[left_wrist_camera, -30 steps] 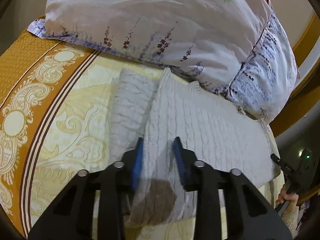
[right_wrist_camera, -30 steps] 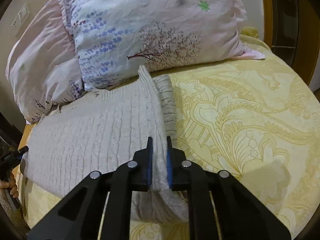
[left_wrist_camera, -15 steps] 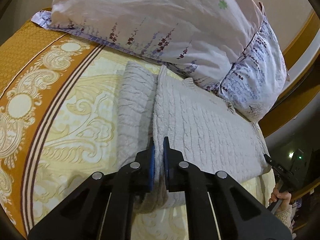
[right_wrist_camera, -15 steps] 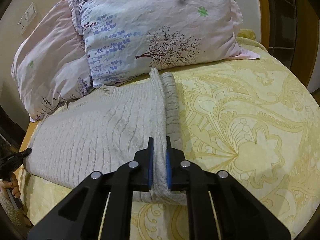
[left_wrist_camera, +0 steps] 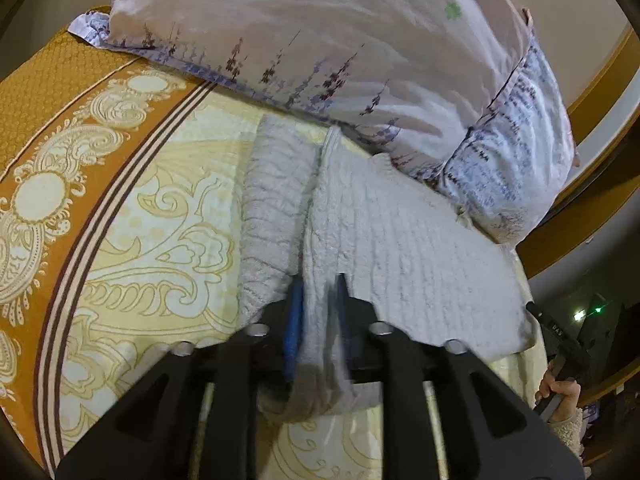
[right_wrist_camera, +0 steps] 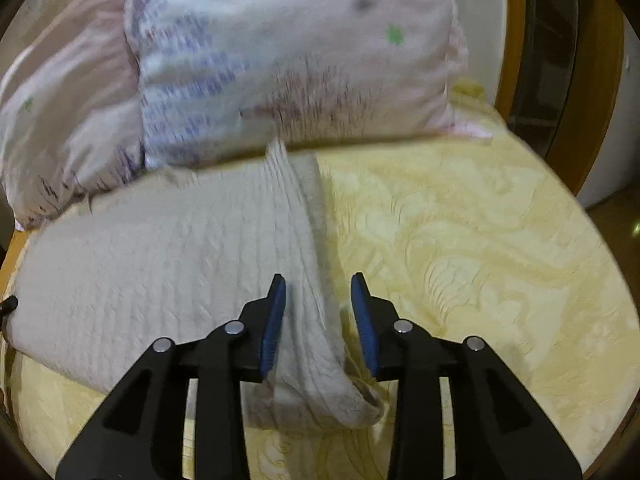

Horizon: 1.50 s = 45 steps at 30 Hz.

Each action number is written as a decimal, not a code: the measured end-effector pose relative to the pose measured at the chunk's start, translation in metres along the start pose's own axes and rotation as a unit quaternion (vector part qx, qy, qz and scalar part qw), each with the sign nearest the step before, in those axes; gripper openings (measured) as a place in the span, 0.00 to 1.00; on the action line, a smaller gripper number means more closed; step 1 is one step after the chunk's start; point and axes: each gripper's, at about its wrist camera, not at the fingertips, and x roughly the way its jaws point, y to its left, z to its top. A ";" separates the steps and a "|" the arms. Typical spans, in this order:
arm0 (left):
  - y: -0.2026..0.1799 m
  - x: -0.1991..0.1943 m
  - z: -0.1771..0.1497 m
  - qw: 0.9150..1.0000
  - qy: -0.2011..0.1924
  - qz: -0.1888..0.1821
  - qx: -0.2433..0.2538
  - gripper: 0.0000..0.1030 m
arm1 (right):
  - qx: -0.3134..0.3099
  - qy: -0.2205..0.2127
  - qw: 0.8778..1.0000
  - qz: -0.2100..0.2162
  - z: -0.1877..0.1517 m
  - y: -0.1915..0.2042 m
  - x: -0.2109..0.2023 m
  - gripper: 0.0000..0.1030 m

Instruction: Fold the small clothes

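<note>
Two tools work on one pale grey knitted garment (left_wrist_camera: 408, 264) that lies folded on a bed whose yellow patterned cover (right_wrist_camera: 472, 240) spreads to either side of it; the garment's far edge rests just against the floral pillows (left_wrist_camera: 320, 40) at the head of the bed. In the left wrist view the left tool (left_wrist_camera: 318, 304) has its blue pads either side of a raised fold at the garment's near left edge, and its jaws are opening; the cloth is between them, though motion blur hides whether the pads touch it. A narrower strip of the garment, a folded-in side or sleeve (left_wrist_camera: 272, 208), lies flat just left of that raised fold, on the side of the cover's orange border (left_wrist_camera: 60, 128). In the right wrist view the right tool (right_wrist_camera: 318, 304) has its jaws opening, its pads clearly apart; the garment's near right edge (right_wrist_camera: 312, 320) runs up between them, closer to the left pad and clear of the right one, so it is not clamped. The main body of the garment spreads flat to the left of that edge; the pillows beyond it are blurred. At the lower right rim of the left wrist view, off the garment's right end, a hand (left_wrist_camera: 562, 390) holds the dark handle of the other tool.
</note>
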 end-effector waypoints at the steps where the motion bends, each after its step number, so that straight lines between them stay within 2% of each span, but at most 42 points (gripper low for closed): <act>1: 0.000 -0.006 0.003 1.000 -0.011 -0.004 -0.003 0.47 | -0.010 -0.013 1.000 0.010 0.003 0.006 -0.005 0.47; 2: 0.000 -0.010 0.005 1.000 -0.022 -0.006 -0.005 0.61 | -0.022 -0.016 0.999 0.026 0.006 0.015 -0.007 0.48; 4: 0.000 -0.015 0.013 0.999 -0.037 0.017 -0.008 0.76 | -0.037 -0.005 0.998 0.056 0.008 0.029 -0.002 0.48; 6: 0.003 -0.013 0.021 0.999 -0.036 0.019 -0.012 0.76 | -0.051 0.021 0.994 0.093 0.007 0.048 0.011 0.48; 8: 0.008 -0.008 0.027 0.999 -0.027 0.019 -0.026 0.77 | -0.067 0.038 0.991 0.110 0.004 0.066 0.023 0.48; 13: 0.018 0.011 0.039 0.999 -0.004 0.010 -0.053 0.77 | -0.104 0.061 0.985 0.123 -0.002 0.101 0.044 0.48; 16: 0.020 0.022 0.042 0.998 0.008 0.003 -0.064 0.77 | -0.116 0.068 0.984 0.115 -0.007 0.112 0.051 0.51; 25: 0.010 0.036 0.043 0.999 0.008 0.009 -0.044 0.77 | -0.114 0.063 0.984 0.120 -0.009 0.109 0.052 0.52; 38: -0.010 0.046 0.039 0.998 0.008 0.060 0.006 0.77 | -0.120 0.054 0.984 0.119 -0.011 0.110 0.053 0.55; 45: -0.021 0.051 0.035 0.995 0.009 0.093 0.038 0.77 | -0.119 0.049 0.984 0.121 -0.012 0.110 0.054 0.55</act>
